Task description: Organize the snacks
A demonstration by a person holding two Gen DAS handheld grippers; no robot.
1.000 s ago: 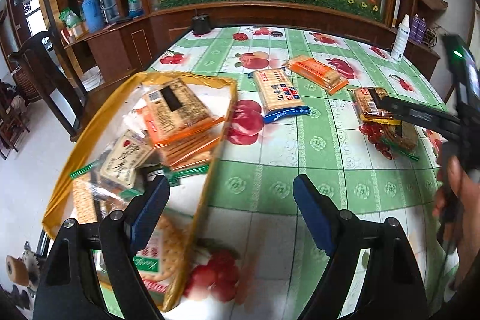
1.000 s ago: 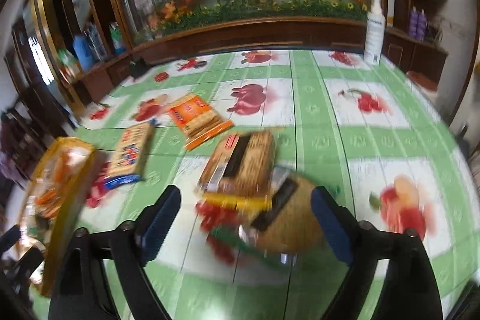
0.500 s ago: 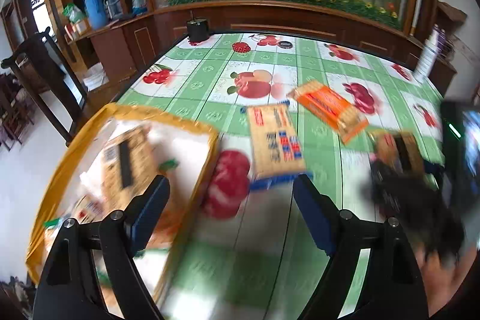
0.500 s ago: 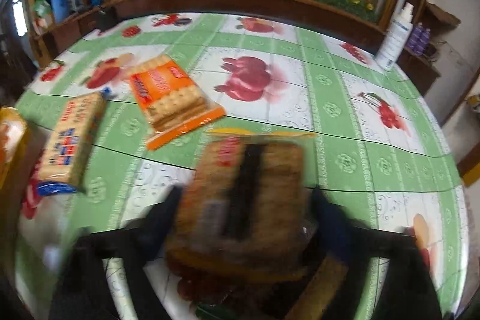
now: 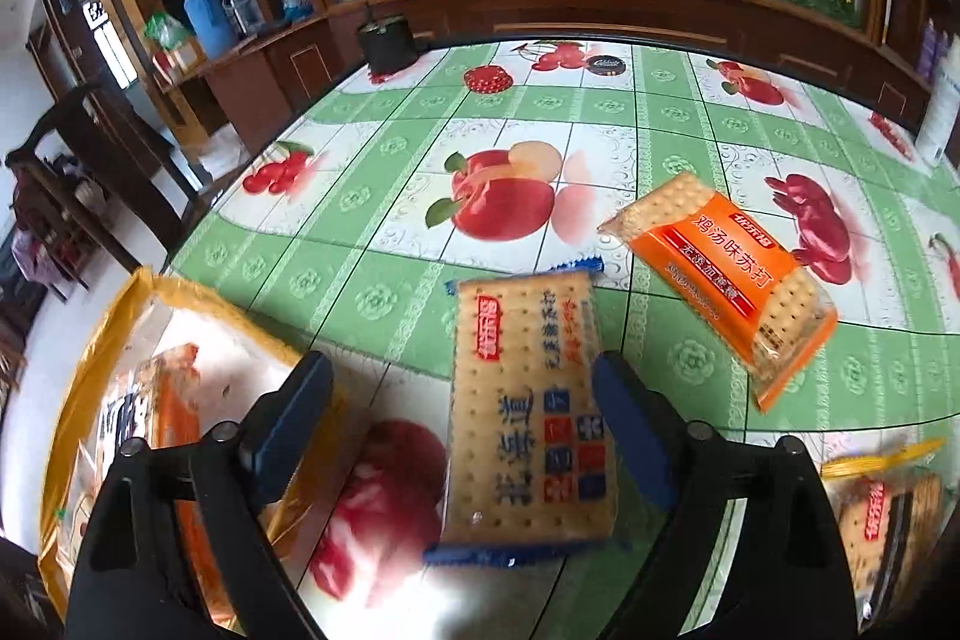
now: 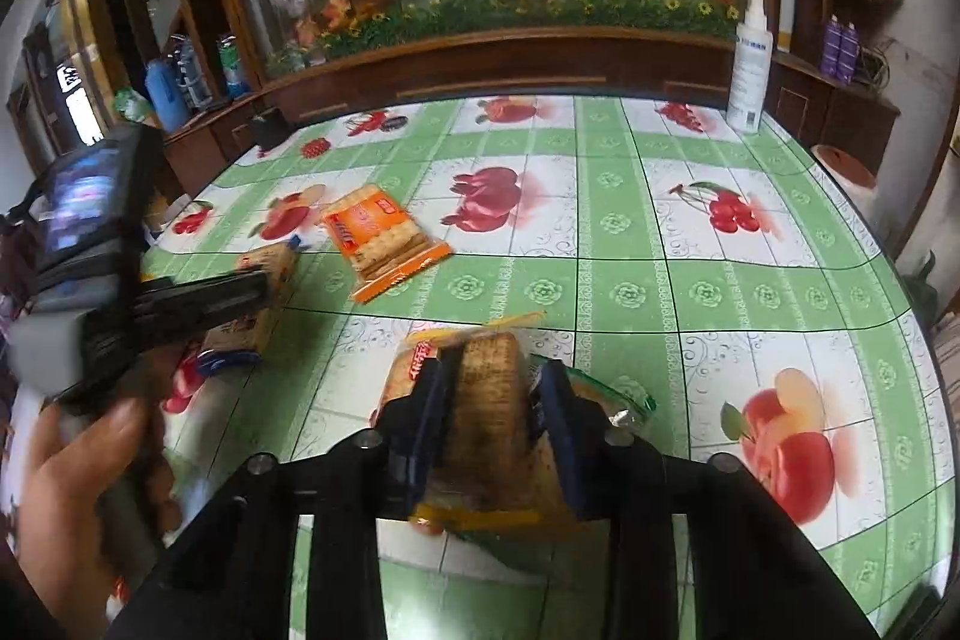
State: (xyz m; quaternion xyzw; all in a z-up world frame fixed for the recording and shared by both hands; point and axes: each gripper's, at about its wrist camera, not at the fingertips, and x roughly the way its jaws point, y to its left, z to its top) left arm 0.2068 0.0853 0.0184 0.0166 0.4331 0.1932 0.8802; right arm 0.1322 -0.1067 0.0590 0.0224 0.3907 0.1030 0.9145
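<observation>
My left gripper [image 5: 462,424] is open, its fingers on either side of a blue-edged cracker pack [image 5: 528,412] lying on the table. An orange cracker pack [image 5: 726,274] lies to its right. A yellow-rimmed clear bag [image 5: 102,376] holding snacks lies at the left. My right gripper [image 6: 492,418] is shut on a yellow-edged brown cracker pack [image 6: 486,400], with a green-edged round pack [image 6: 606,394] beneath. The same brown pack shows in the left wrist view [image 5: 888,520]. In the right wrist view the left gripper [image 6: 198,304] reaches over the blue pack [image 6: 264,292], and the orange pack [image 6: 384,238] lies beyond.
The table has a green fruit-print cloth [image 6: 630,244]. A white spray bottle [image 6: 750,70] stands at the far right edge, and a dark small pot [image 5: 387,43] at the far left. A wooden cabinet with flowers backs the table. A dark chair [image 5: 78,172] stands left.
My left gripper moved forward from the bag to straddle the blue cracker pack. My right gripper closed on the brown cracker pack.
</observation>
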